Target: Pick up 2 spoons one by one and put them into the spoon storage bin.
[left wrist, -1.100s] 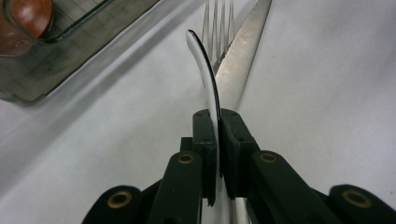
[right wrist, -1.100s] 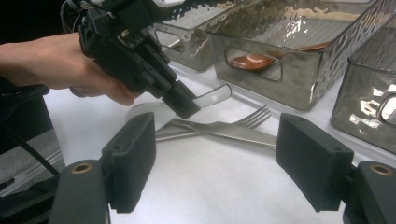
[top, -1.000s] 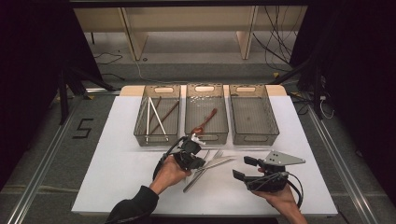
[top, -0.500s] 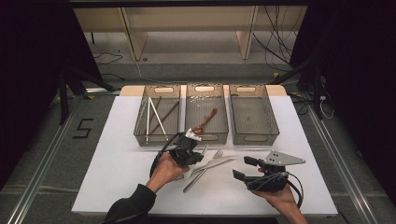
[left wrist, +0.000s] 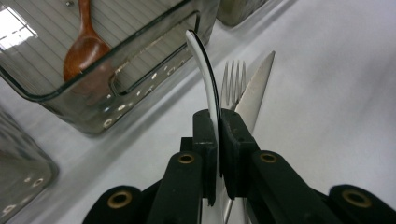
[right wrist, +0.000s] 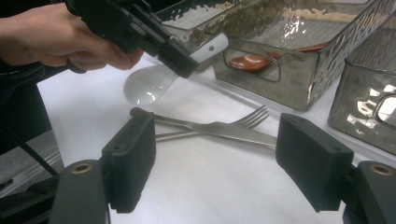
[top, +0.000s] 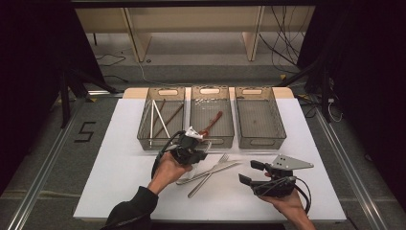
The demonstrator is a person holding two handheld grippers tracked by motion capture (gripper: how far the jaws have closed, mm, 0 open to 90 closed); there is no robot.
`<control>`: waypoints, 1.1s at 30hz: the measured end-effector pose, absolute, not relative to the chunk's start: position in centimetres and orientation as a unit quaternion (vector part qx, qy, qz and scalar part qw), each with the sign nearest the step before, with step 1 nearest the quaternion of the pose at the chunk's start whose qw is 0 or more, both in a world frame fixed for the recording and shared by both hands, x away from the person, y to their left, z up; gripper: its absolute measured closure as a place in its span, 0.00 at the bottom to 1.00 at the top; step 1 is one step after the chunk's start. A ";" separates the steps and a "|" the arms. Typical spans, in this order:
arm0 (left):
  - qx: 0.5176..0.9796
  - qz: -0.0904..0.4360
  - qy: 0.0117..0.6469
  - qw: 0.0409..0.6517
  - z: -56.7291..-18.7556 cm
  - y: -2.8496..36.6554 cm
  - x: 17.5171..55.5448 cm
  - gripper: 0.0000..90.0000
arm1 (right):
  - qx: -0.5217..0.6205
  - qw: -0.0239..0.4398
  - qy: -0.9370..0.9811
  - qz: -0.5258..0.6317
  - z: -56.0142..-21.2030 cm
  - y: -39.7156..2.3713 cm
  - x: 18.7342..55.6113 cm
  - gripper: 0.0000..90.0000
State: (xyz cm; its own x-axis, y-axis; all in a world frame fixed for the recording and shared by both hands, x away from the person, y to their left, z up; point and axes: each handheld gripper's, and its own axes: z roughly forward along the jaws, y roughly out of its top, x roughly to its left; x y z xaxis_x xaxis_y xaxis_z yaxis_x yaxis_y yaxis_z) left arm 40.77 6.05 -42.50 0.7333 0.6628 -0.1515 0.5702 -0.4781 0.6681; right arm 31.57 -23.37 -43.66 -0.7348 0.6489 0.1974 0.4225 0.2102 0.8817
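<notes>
Since a second ago the left gripper has shifted a little toward the trays, carrying the white spoon up off the bench; the right gripper has kept its place. The left gripper is pinching the spoon's thin white handle, jaws pressed tight on it, just in front of the middle tray. In the right gripper view the spoon's smooth, glossy oval bowl hangs below that gripper, above the white bench. The right gripper is spread wide with nothing between its blocky black pads. A steel fork and knife lie crossed on the bench between the two grippers. The trays are clear ribbed plastic with cut-out handles; a rounded brown wooden spoon lies in the middle one. The left tray holds long thin sticks, too small to make out
</notes>
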 end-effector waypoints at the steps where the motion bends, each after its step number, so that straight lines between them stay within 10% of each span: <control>1: 0.859 0.067 0.356 0.363 -42.3 6.1 40.8 0.94 | 0.348 0.109 0.770 0.524 -43.7 -23.4 31.6 0.33; 33: 0.825 0.109 0.358 0.423 -37.3 5.7 46.5 0.94 | 0.348 0.105 0.768 0.527 -43.7 -23.4 31.6 0.33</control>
State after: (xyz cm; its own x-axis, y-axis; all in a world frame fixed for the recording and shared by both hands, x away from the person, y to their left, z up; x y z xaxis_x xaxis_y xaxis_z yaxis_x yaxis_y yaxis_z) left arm 46.54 5.71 -37.33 0.7193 0.6836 -0.1235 0.4991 -0.3849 0.7764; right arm 31.63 -23.40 -43.70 -0.7356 0.6456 0.2050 0.4236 0.2023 0.8830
